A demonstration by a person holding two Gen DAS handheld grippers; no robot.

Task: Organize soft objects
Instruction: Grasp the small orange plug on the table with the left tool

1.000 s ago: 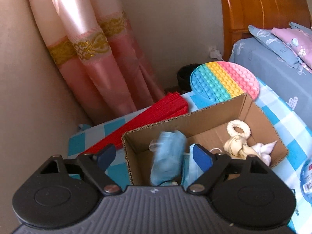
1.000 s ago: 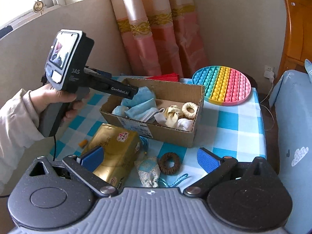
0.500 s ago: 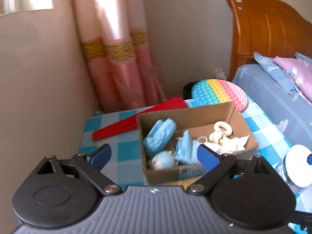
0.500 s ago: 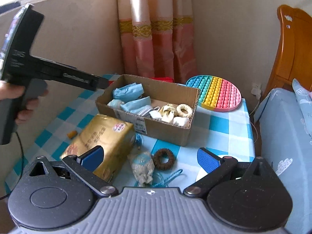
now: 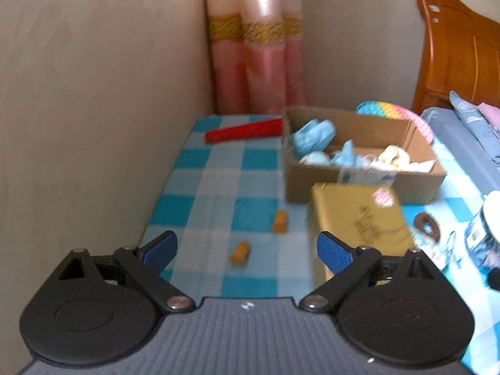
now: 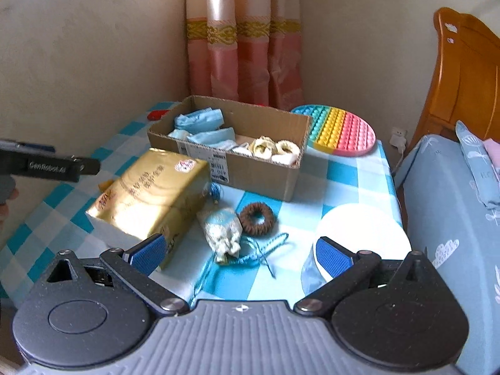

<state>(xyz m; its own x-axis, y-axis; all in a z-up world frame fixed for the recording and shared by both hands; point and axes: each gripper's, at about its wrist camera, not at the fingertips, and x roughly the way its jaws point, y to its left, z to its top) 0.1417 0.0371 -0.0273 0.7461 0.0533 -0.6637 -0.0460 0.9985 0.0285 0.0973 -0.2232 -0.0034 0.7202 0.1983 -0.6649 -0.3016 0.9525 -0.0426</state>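
- your left gripper (image 5: 247,250) is spread wide with nothing between its blue pads, hanging over bare checked tablecloth (image 5: 218,181) with two small orange bits (image 5: 240,252) lying ahead of it.
- your right gripper (image 6: 240,253) is also wide open and empty, pointed down at a small drawstring pouch (image 6: 222,230) and a brown hair tie (image 6: 257,218) lying just beside each other.
- the cardboard box (image 6: 259,168) already holds blue face masks (image 6: 200,118) and cream hair ties (image 6: 275,148); the pouch and the brown tie are outside it, near its front wall.
- the likely trouble: the pouch's thin blue cord (image 6: 265,254) trails loose across the cloth. closing on the pouch could catch the cord, or drag the brown tie along with it.
- the gold tissue pack (image 6: 150,200) sits just beside the pouch, close to your right gripper's left pad. a wide approach could nudge it.
- a round white lid (image 6: 362,237) on a clear tub sits behind the right pad, so that side is crowded too.
- the pouch looks shiny, crumpled and limp, so a shallow pinch may slip off the fabric.
- the brown tie is a ribbed ring lying flat and low, easy to miss.
- the tablecloth itself is soft and may bunch if a pad scrapes it.
- the rainbow bubble mat (image 6: 337,131) lies flat behind the box, rubbery and round.
- the left view is blurred, so the orange bits' shape is unclear.
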